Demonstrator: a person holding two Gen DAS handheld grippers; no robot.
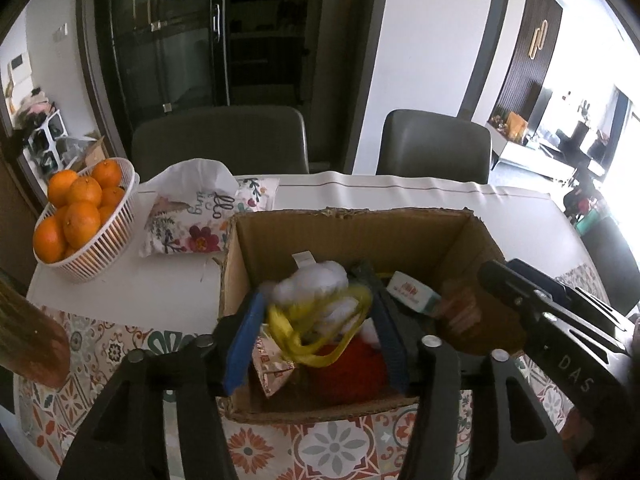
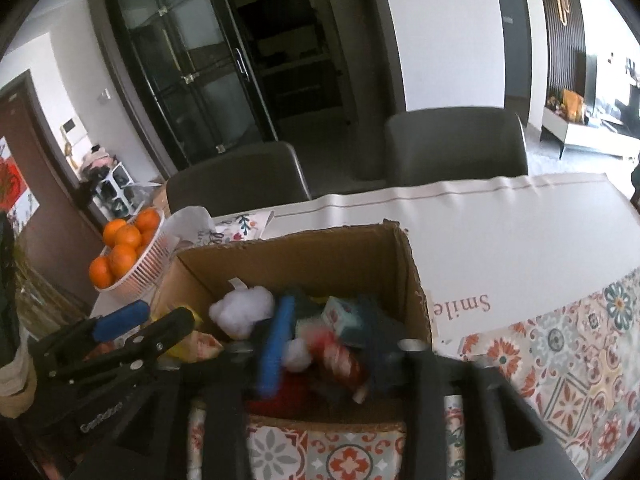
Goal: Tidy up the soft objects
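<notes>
The left gripper (image 1: 312, 320) fingers (image 1: 244, 344) close on a yellow-and-white plush toy (image 1: 320, 304) over the cardboard box (image 1: 360, 224) near the desk's front edge. It looks light and squashy; pinch its bulk. The right gripper (image 2: 320, 340) reaches into the box, grip unclear.

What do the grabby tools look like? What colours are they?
Both are black, angular plastic frames with triangular cut-outs and silver bolt heads. The left tool has two long blue finger pads; white letters "DAS" mark the other tool's black body where it shows beside it. The right tool has blue pads too. No cables or sleeves show.
</notes>
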